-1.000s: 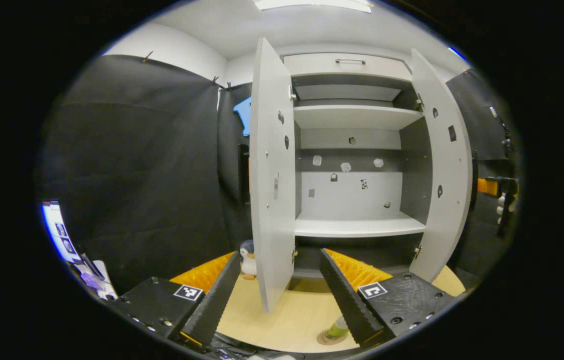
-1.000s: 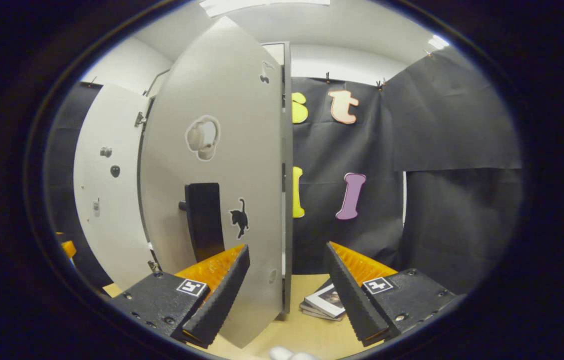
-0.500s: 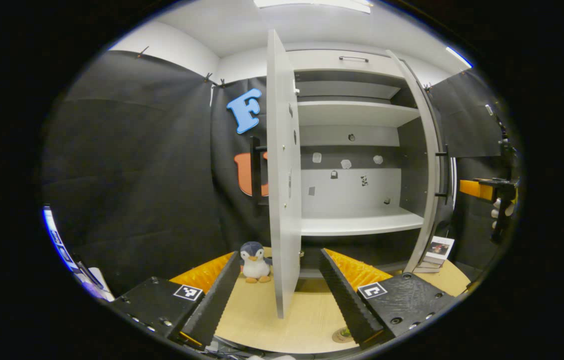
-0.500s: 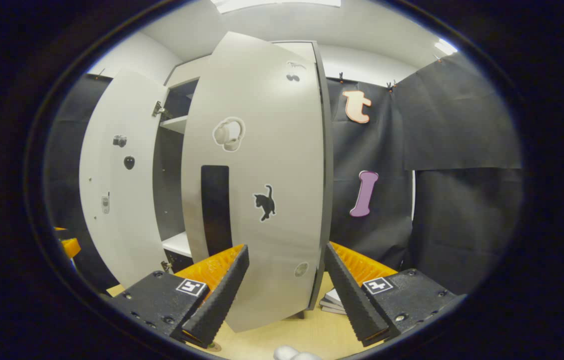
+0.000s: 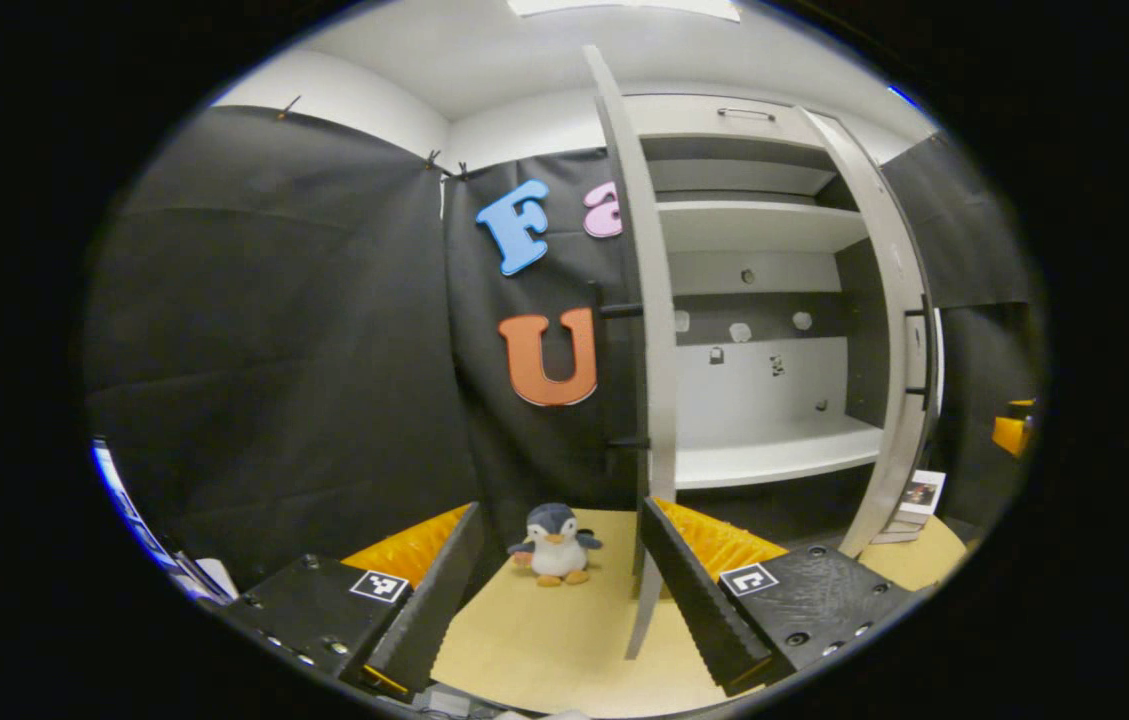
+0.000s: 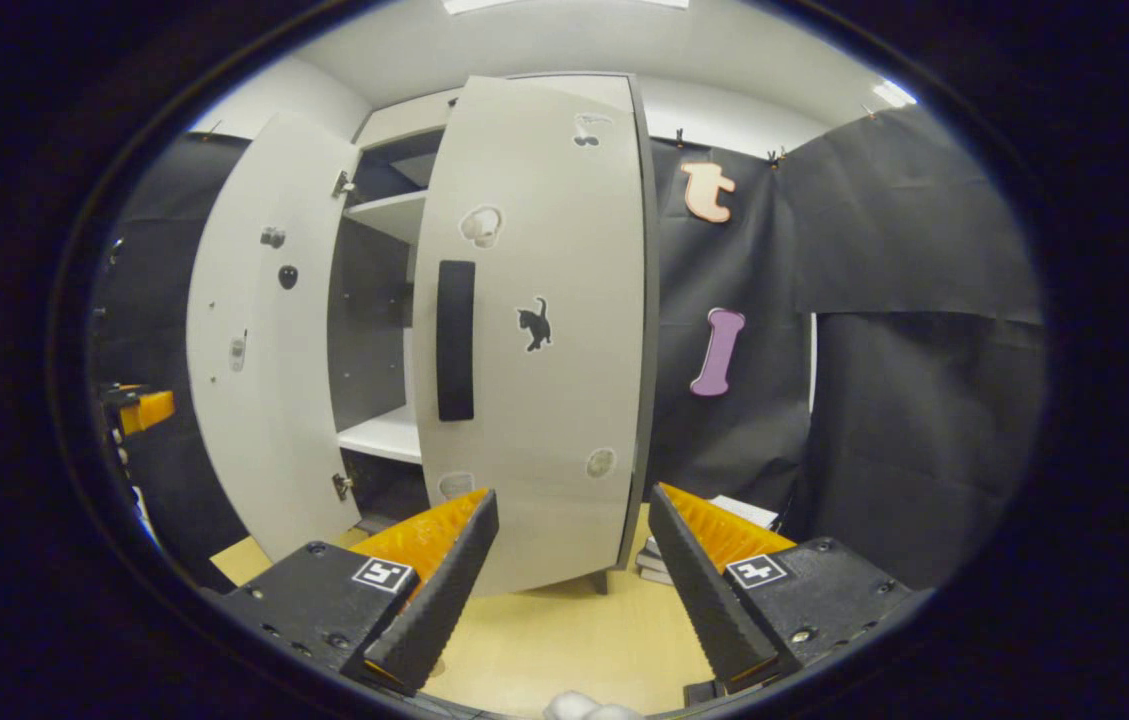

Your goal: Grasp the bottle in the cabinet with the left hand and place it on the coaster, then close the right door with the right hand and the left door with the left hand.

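**You are closing the doors with both grippers spread wide and holding nothing.**
In the right gripper view, the right door (image 6: 534,330) is standing at 12 o'clock, half shut, and the right gripper (image 6: 569,590) is hanging apart from it, so your push is perhaps landing late. If you are aiming at the handle (image 6: 455,340), a finger may hook on it and pull the door back out. In the left gripper view, the left door (image 5: 649,350) is showing its edge at 1 o'clock, near the left gripper (image 5: 559,590). The penguin (image 5: 554,545) is sitting on the table (image 5: 524,650) at 6 o'clock beside that door, so going around may knock it over. Shutting the left door first may make the two doors clash. The shelf (image 5: 774,460) is bare, so I judge the bottle is out.
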`<state>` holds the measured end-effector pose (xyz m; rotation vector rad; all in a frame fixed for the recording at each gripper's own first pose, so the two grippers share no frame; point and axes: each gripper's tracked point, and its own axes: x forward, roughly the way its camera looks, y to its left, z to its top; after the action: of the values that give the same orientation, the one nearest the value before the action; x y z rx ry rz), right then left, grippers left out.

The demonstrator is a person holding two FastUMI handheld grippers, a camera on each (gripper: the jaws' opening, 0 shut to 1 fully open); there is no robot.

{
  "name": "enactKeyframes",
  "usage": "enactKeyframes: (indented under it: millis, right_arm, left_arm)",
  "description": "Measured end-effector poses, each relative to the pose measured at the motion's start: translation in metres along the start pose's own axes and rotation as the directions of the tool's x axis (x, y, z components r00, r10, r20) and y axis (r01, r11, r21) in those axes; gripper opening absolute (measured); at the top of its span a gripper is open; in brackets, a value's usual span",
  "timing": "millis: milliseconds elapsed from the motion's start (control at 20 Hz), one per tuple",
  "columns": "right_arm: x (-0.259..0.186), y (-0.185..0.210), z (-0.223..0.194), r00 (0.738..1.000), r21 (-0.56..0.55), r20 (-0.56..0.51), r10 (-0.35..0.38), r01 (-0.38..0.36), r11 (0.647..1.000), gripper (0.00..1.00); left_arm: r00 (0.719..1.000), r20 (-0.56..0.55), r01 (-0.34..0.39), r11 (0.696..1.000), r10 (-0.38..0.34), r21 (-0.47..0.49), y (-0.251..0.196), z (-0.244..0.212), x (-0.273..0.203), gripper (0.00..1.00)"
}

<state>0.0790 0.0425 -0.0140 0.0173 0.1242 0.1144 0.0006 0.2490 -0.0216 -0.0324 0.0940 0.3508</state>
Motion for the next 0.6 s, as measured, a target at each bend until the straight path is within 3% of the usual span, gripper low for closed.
enactKeyframes:
  millis: [100,200,600]
  right_arm:
    - [-0.007,0.008,-0.015,0.999,0.015,-0.033,0.003,-0.002,1.000,0.96]
    - [-0.015,0.014,-0.025,0.999,0.020,-0.052,-0.002,0.003,1.000,0.99]
    - [-0.039,0.029,-0.036,0.997,0.008,-0.068,-0.027,0.028,1.000,0.96]
  left_arm:
    - [0.999,0.022,-0.034,0.999,0.033,0.023,0.023,0.010,0.017,0.96]
    - [0.998,0.039,-0.046,0.999,0.045,0.029,0.036,0.019,0.033,0.96]
    - [0.999,0.043,-0.030,0.999,0.029,0.017,0.047,0.032,0.089,0.96]
